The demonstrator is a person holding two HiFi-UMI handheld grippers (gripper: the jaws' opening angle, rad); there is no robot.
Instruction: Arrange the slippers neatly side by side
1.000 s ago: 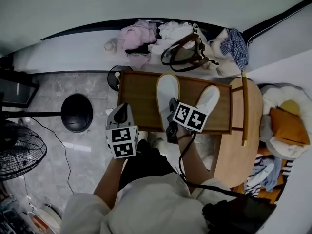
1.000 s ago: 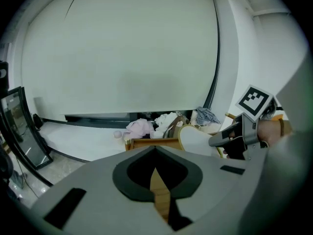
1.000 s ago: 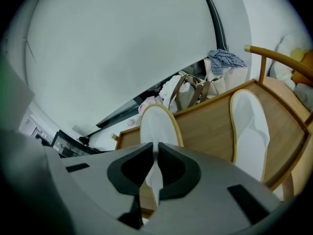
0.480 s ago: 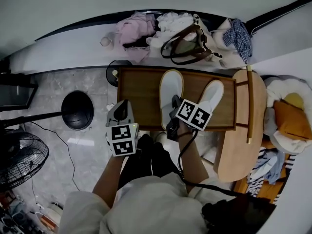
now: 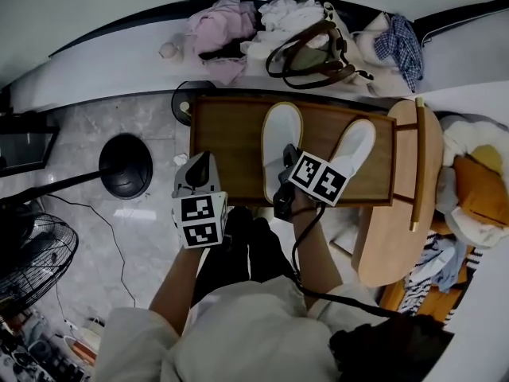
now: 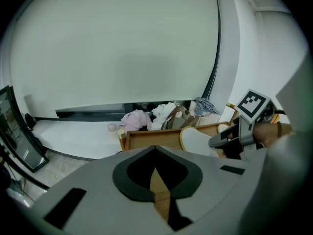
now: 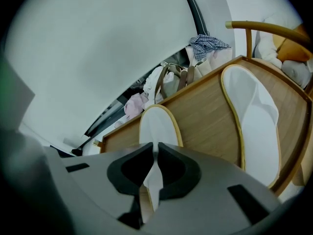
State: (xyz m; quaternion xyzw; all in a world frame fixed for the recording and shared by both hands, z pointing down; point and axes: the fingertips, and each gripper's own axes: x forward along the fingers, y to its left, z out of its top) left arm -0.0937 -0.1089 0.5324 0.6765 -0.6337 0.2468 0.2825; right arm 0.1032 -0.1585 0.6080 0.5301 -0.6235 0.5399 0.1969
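Observation:
Two white slippers lie on a low wooden table (image 5: 231, 150). The left slipper (image 5: 280, 138) points away from me. My right gripper (image 5: 285, 169) is shut on its near heel edge, and in the right gripper view the white sole (image 7: 159, 126) runs up from between the jaws (image 7: 156, 153). The other slipper (image 5: 351, 151) lies to the right, angled outward, its open side (image 7: 254, 116) showing. My left gripper (image 5: 200, 164) hangs at the table's near left edge, shut and holding nothing (image 6: 155, 151). From there I see the held slipper (image 6: 195, 138).
Behind the table, against the wall, lie heaped clothes (image 5: 219, 34) and a brown-handled bag (image 5: 306, 50). A round wooden chair (image 5: 398, 213) stands right of the table. On the grey floor to the left are a black round stand base (image 5: 126, 165) and a fan (image 5: 32, 253).
Both grippers have sunk a little toward the table. The right one keeps its hold on the left slipper. Neither slipper has shifted noticeably on the table.

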